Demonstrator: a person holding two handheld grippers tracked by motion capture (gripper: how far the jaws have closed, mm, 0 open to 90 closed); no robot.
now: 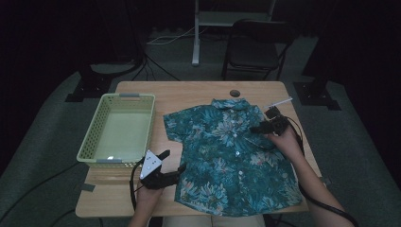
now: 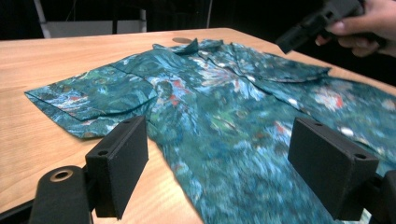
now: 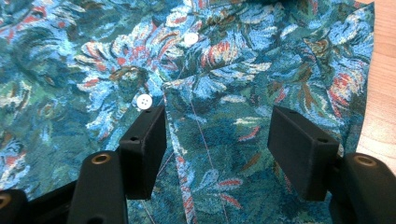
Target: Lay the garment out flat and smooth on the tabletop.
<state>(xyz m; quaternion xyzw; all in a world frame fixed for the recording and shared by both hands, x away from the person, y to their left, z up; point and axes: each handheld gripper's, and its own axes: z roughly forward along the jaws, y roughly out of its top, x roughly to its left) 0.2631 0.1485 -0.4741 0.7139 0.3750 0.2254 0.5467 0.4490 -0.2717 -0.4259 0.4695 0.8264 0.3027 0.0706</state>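
- Wooden table [image 1: 189,92] carries everything I am working over; its pale top shows bare along the far edge and between the basket and the shirt.
- Teal floral shirt [image 1: 231,156] lies flat and face up on the right half of the table, collar toward the far edge, hem near my edge, buttons running down the middle. From the left gripper view its near sleeve [image 2: 88,95] is spread out on the wood.
- Pale green basket [image 1: 92,137] sits on the left half of the table, just beside the shirt's left sleeve and not touching it as far as I can tell.
- My left gripper [image 1: 171,165] is low at the shirt's lower left edge, beside the basket's near corner. Its jaws stand wide apart and hold nothing; in its own view the shirt's edge lies between and beyond them, with the pads off the cloth.
- My right gripper [image 1: 261,127] hovers over the shirt's right shoulder area, near the folded-in right sleeve. Its jaws are also well apart, a fold of cloth lying below the gap, with nothing pinched.
- White button [image 3: 144,101] shows just beside the right gripper's left-hand jaw.
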